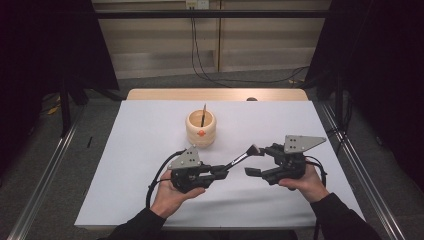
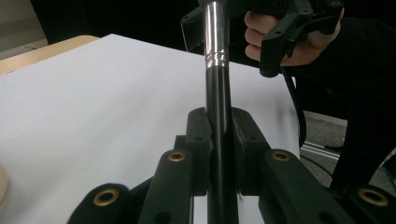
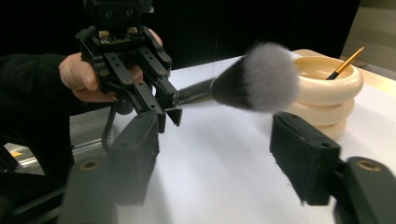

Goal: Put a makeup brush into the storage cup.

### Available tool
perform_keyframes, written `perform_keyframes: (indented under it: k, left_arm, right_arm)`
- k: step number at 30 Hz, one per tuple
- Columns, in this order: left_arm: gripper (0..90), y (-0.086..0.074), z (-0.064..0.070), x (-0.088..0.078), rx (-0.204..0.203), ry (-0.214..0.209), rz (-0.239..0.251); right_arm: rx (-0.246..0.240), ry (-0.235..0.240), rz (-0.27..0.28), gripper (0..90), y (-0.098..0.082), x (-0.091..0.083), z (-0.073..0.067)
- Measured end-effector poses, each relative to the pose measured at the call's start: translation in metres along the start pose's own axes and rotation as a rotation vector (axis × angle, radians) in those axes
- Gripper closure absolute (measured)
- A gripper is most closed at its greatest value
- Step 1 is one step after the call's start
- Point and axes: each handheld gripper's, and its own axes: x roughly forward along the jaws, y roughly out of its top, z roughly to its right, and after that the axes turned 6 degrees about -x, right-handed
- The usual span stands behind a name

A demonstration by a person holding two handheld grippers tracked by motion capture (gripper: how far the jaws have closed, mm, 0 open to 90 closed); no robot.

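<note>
while no writing is legible | left gripper (image 1: pixel 226 170) jaws clamp brush (image 1: pixel 246 156) handle | right gripper (image 1: pixel 256 161) jaws apart

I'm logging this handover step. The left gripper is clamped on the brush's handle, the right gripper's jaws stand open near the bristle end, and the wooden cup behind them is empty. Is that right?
Not quite: the wooden cup is not empty. The right gripper view shows a thin brush leaning inside it. The rest holds: the left gripper is clamped on the makeup brush's handle, and the right gripper has its jaws open near the bristle end.

Left claw (image 1: pixel 223 171) clamped tight, right claw (image 1: pixel 256 161) parted, both hand-held low, facing each other.
</note>
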Motion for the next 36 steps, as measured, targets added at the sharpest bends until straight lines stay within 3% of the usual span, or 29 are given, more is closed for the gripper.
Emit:
perform_keyframes:
  k: [11,19,36]
  left_arm:
    - [79.2,-0.001,0.001,0.004,-0.003,-0.013,-0.009]
    - [79.2,-0.004,0.002,0.008,0.001,-0.024,-0.016]
    - [79.2,-0.007,0.001,0.012,0.009,-0.032,-0.026]
  right_arm:
    - [0.03,0.044,0.013,46.5,0.001,0.003,0.002]
    - [0.042,0.085,-0.007,58.3,0.0,0.008,0.001]
    - [0.097,0.111,0.016,66.1,-0.001,0.007,0.006]
